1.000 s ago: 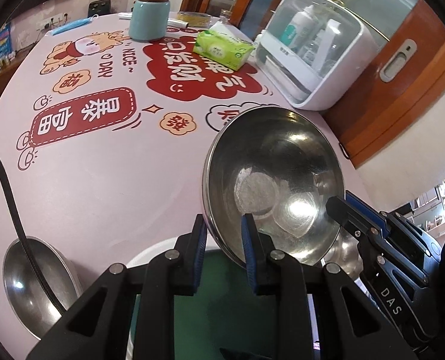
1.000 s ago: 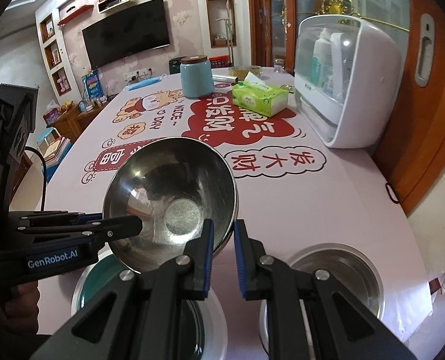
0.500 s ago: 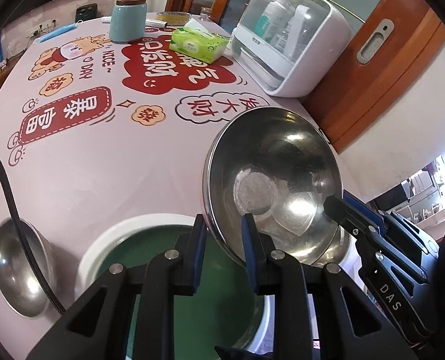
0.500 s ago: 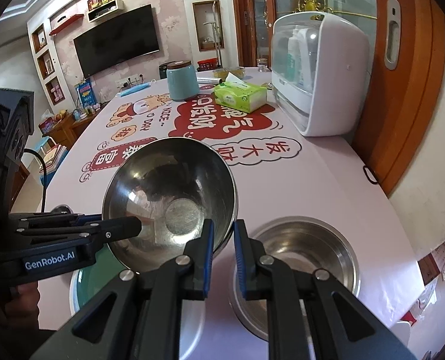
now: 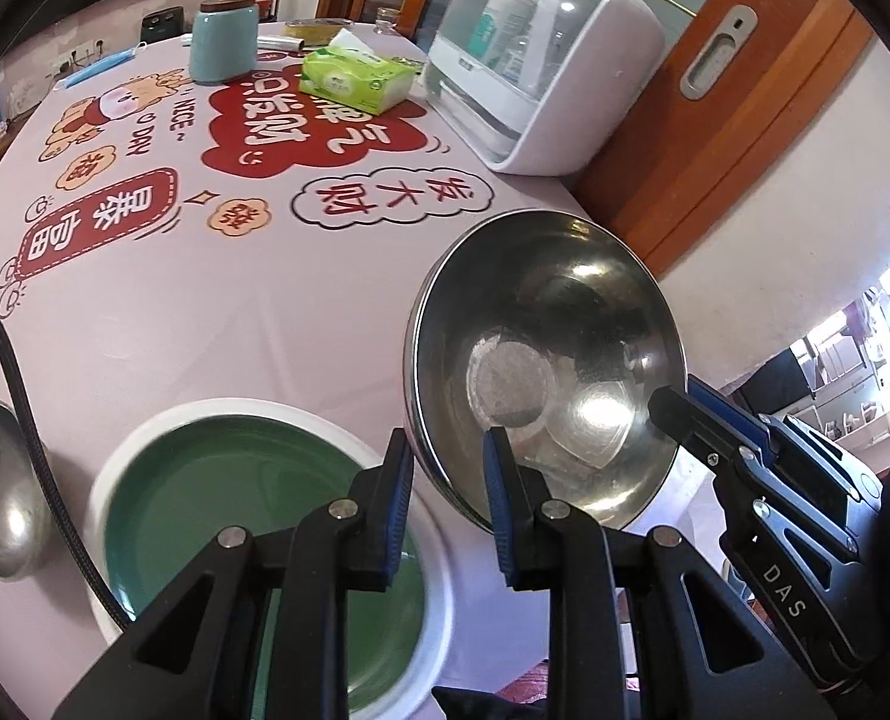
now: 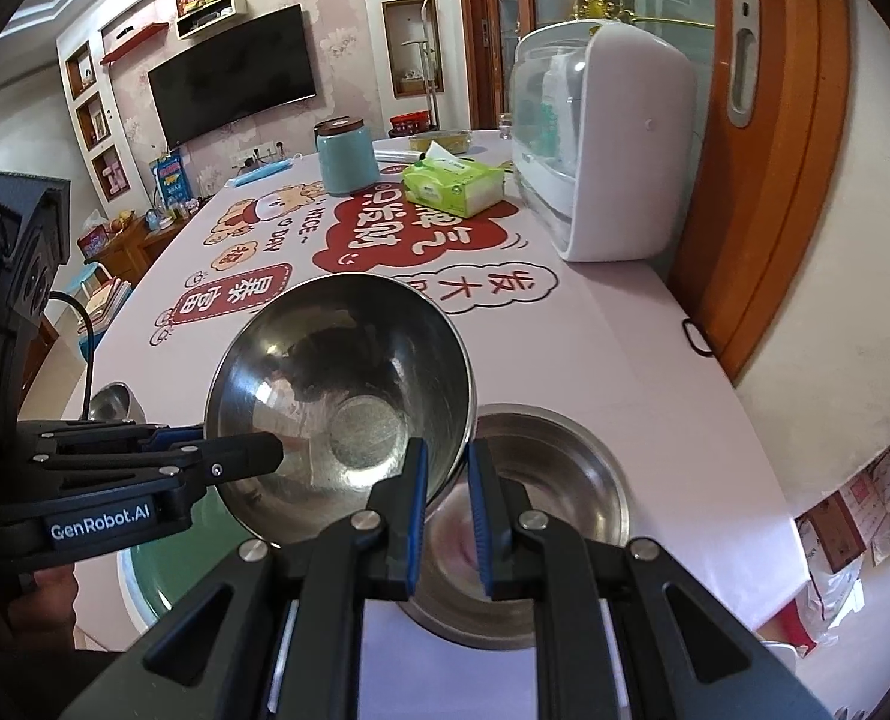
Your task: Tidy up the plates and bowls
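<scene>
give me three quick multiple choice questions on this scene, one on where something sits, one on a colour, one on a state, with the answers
1. Where is the tissue pack?
A. on the far part of the table, beside the white cabinet
B. inside the held bowl
C. on the green plate

2. What colour is the inside of the white-rimmed plate?
A. red
B. green
C. yellow

3. How is the steel bowl held?
A. it lies flat on the table, untouched
B. one gripper alone holds it
C. both grippers clamp its rim, and it is tilted above the table

Answers:
1. A: the right wrist view shows it on the tablecloth next to the white cabinet.
2. B: the left wrist view shows a green centre inside a white rim.
3. C: the left gripper and the right gripper each have fingers on either side of the rim, opposite each other.
</scene>
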Demonstrator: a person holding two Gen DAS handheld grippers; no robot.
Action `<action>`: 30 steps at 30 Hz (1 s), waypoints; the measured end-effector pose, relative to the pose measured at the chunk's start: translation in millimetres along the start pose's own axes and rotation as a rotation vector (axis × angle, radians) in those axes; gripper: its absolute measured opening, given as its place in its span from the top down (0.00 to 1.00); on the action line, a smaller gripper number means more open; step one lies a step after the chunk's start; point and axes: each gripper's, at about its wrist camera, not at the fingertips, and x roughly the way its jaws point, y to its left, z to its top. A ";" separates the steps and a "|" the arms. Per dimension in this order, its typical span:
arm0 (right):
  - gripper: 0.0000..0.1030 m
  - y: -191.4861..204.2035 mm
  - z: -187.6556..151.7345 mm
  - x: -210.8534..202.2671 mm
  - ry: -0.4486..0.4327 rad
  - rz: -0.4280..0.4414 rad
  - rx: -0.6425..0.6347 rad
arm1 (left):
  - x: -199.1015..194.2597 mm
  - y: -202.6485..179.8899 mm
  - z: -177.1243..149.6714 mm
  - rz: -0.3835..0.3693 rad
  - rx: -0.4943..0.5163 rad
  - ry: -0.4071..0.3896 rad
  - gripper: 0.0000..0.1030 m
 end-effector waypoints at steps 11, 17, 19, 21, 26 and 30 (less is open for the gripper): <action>0.86 -36.0 -3.4 -12.2 0.028 -0.020 -0.056 | 18.7 -43.4 -3.8 0.005 -0.007 0.040 0.79; 0.85 -45.2 -1.1 -5.8 0.060 -0.031 -0.138 | 29.6 -51.7 -2.4 0.011 -0.040 0.067 0.79; 0.85 -47.1 -0.4 -2.5 0.071 -0.030 -0.160 | 33.6 -53.2 -2.9 0.014 -0.050 0.080 0.79; 0.84 -49.9 -0.8 2.5 0.090 -0.027 -0.188 | 39.1 -54.4 -3.7 0.018 -0.070 0.094 0.79; 0.84 -56.5 -5.0 15.3 0.133 -0.017 -0.262 | 49.1 -55.8 -8.4 0.027 -0.124 0.109 0.78; 0.84 -63.1 -8.9 24.7 0.163 0.002 -0.298 | 56.7 -57.2 -12.1 0.039 -0.164 0.112 0.78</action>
